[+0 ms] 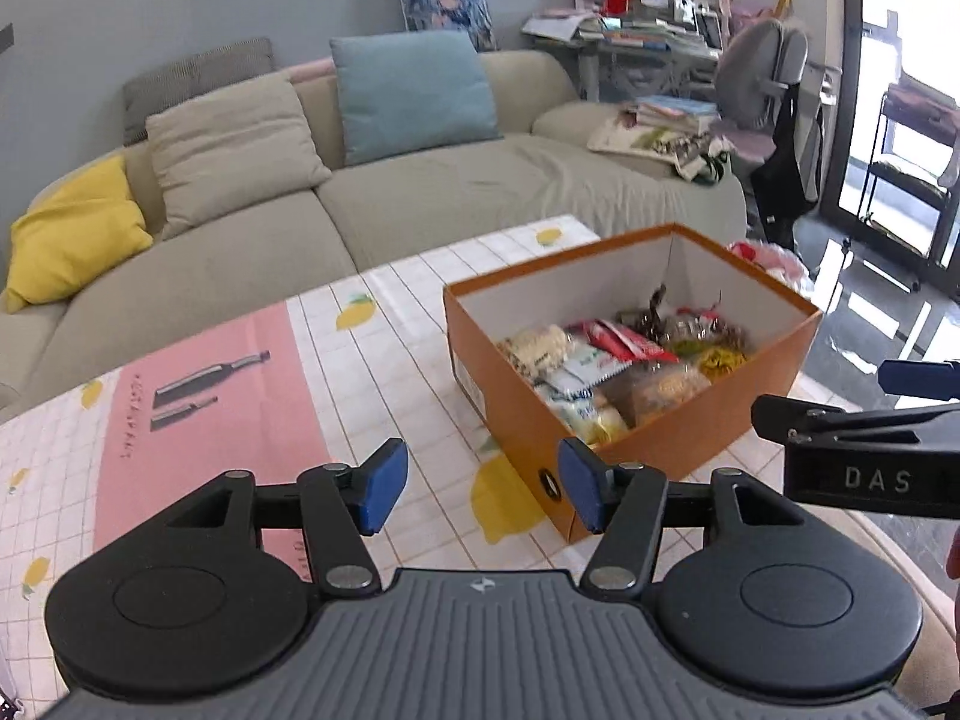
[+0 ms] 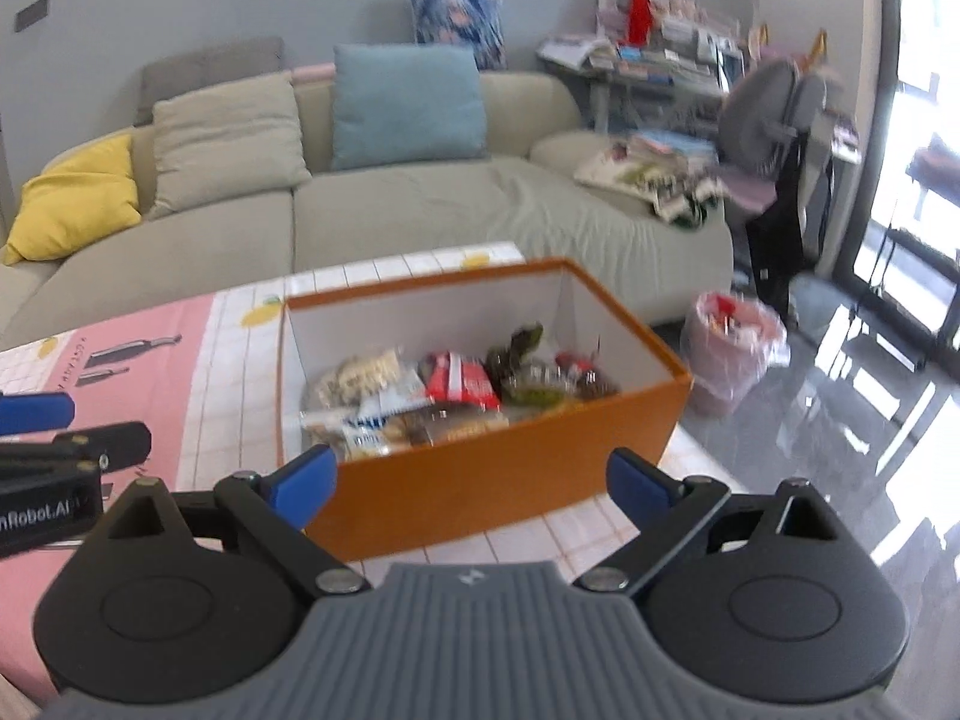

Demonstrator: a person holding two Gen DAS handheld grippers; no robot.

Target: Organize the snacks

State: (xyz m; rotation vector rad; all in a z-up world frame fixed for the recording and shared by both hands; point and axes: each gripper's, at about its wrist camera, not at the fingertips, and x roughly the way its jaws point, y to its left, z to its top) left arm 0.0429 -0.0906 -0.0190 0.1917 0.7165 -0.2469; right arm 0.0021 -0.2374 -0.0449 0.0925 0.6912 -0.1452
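Note:
An orange cardboard box (image 1: 714,426) (image 2: 480,480) stands on the table with several snack packets (image 1: 624,360) (image 2: 444,390) heaped inside, among them a red wrapper (image 2: 459,381). My left gripper (image 1: 483,489) hovers open in front of the box's near left corner, nothing between its blue pads (image 1: 381,489). My right gripper (image 2: 474,489) is open wide in front of the box's near wall, also empty. Each gripper shows at the edge of the other's view: the right one (image 1: 864,438), the left one (image 2: 66,438).
The table wears a white grid cloth with lemons (image 1: 384,348) and a pink panel (image 1: 210,414). Behind it is a beige sofa (image 1: 420,198) with cushions. A pink-bagged bin (image 2: 735,348) stands on the glossy floor at the right. A cluttered desk and chair (image 1: 762,78) are farther back.

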